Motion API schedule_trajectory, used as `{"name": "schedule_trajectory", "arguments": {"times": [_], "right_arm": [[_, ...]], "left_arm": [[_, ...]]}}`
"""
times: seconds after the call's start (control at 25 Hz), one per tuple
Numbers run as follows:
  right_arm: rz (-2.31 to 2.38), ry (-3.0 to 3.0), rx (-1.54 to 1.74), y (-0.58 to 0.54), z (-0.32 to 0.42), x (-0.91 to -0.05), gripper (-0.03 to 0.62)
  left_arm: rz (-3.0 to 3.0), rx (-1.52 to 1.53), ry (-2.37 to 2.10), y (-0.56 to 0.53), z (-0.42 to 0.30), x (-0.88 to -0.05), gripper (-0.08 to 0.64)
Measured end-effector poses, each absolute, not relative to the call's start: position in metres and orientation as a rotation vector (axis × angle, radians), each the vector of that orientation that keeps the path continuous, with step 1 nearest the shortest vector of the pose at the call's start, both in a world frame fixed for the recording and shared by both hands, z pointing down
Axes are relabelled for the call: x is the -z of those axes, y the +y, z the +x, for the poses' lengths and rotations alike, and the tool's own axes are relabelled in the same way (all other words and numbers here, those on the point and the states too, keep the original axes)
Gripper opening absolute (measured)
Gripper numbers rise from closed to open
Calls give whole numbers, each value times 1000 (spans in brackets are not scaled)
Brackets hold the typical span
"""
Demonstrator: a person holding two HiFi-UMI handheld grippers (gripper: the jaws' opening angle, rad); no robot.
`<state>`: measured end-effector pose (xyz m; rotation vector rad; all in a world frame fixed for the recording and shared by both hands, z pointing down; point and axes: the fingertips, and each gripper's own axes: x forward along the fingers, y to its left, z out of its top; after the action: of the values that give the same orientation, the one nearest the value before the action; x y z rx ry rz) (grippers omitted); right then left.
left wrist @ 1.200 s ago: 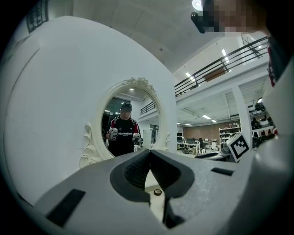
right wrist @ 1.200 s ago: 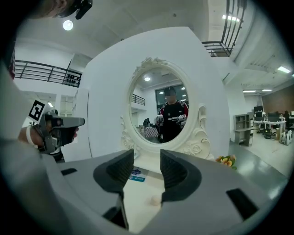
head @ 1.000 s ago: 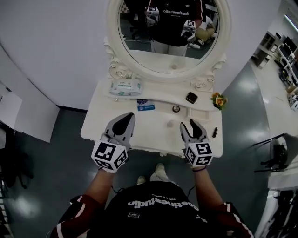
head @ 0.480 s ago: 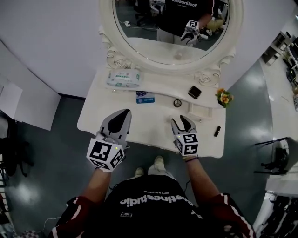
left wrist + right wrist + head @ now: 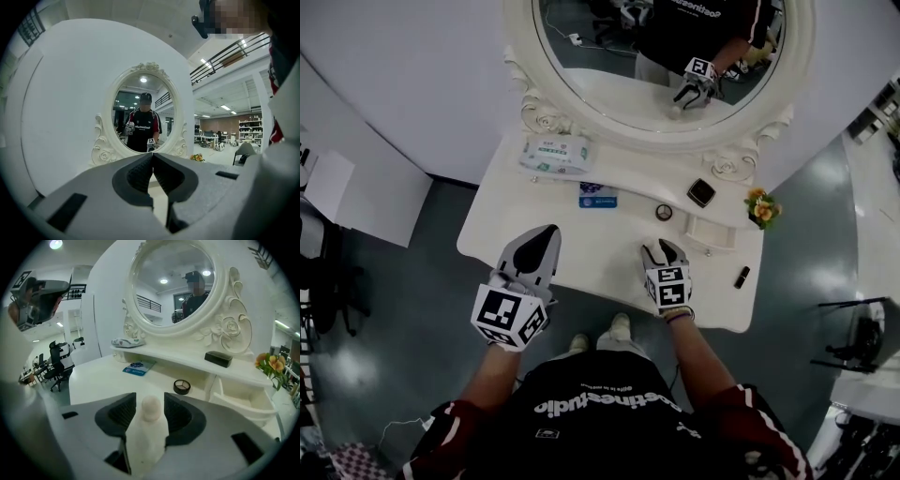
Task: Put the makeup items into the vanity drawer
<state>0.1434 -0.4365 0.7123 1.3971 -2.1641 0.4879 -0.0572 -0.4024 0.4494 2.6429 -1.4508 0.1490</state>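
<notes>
Head view: the open drawer sits just ahead and to the right of the right gripper, way closer to it than to the left gripper. Left gripper view: jaws pressed together, nothing in them. Right gripper view: jaws clamped wide on a white bottle, cap pointing forward along the gripper.
</notes>
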Motion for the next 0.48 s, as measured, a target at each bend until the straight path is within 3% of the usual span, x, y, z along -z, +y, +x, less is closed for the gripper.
{"name": "schedule_trajectory", "arguments": {"times": [0.48], "right_arm": [[1309,-2130,-498,-447,137,-747,189]], "left_arm": [[2595,-177,-1516,-408,-56,-457,6]]}}
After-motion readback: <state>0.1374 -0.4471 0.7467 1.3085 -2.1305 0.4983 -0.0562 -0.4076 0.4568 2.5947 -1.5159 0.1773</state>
